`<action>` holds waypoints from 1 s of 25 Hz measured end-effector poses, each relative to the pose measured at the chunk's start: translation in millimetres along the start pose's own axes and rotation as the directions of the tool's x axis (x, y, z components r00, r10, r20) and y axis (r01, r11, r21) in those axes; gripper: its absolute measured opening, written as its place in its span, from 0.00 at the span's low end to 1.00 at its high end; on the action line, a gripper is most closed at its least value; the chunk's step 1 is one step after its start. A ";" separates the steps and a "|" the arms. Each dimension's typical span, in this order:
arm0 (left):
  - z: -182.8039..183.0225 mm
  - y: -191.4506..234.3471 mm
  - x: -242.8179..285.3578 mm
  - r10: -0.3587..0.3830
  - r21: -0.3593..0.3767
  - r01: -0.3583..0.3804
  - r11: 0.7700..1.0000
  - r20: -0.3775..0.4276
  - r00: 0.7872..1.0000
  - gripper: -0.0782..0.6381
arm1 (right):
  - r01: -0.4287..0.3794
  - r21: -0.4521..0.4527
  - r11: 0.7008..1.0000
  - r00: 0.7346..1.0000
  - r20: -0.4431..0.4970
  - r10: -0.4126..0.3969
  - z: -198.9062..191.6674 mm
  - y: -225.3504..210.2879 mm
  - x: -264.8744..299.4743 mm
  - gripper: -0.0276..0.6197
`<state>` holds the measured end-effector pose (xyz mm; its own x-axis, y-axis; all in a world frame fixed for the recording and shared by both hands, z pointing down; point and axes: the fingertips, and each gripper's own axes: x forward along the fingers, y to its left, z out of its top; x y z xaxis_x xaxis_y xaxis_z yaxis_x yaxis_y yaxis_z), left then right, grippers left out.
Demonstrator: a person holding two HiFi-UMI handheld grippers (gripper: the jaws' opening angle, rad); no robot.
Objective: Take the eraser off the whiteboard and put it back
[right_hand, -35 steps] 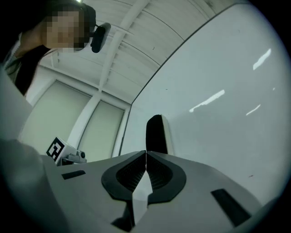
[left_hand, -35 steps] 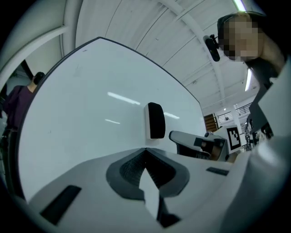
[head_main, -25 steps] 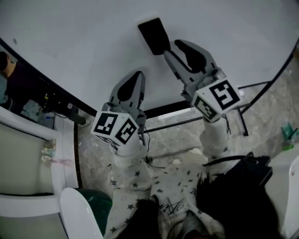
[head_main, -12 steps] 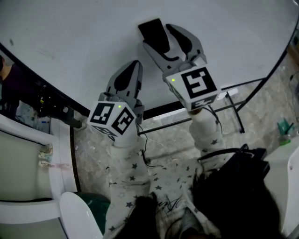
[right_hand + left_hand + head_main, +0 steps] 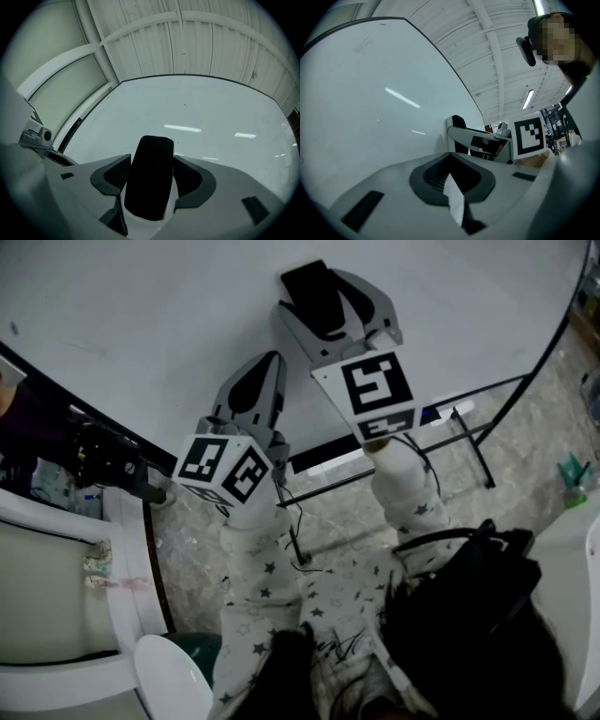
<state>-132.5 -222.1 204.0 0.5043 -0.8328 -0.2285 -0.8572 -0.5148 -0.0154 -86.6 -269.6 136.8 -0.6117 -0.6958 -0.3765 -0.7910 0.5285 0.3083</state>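
Big white whiteboard [image 5: 141, 306] fills the far side, and mottled grey stone floor [image 5: 328, 512] lies near, under the board's black metal stand [image 5: 469, 442]. Both our arms, in white star-print sleeves [image 5: 258, 587], reach up to the board. The grey plastic right gripper [image 5: 326, 298] is at the board face, far and right of centre. Its jaws have just been opening and stand wide, one either side of the black oblong felt eraser [image 5: 311, 292]. Pads are close to it, but we see no clamp. The eraser lies flat on the board between those jaws. The grey plastic left gripper [image 5: 268, 364] sits nearer and to the left, tips by the board, jaws together, nothing held.
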 end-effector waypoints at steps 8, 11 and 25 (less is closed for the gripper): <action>0.8 -3.4 3.1 -0.010 -0.002 0.010 1.000 -0.001 1.000 0.11 | 0.111 -0.048 0.993 0.994 -0.014 -0.112 -2.4 -22.3 -3.8 0.45; 1.2 -5.8 5.6 -0.022 -0.003 0.022 1.000 -0.002 1.000 0.11 | 0.133 -0.040 0.990 0.991 -0.009 -0.133 -2.3 -27.0 -4.3 0.45; -6.7 -15.9 11.8 -0.065 0.009 0.065 0.998 -0.032 0.997 0.11 | 0.115 0.033 0.993 0.993 -0.036 -0.114 -9.3 -32.5 -5.8 0.45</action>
<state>-112.2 -225.1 208.1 0.5621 -0.8037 -0.1953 -0.8232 -0.5664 -0.0387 -57.2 -287.3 137.1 -0.5163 -0.7686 -0.3776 -0.8564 0.4604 0.2339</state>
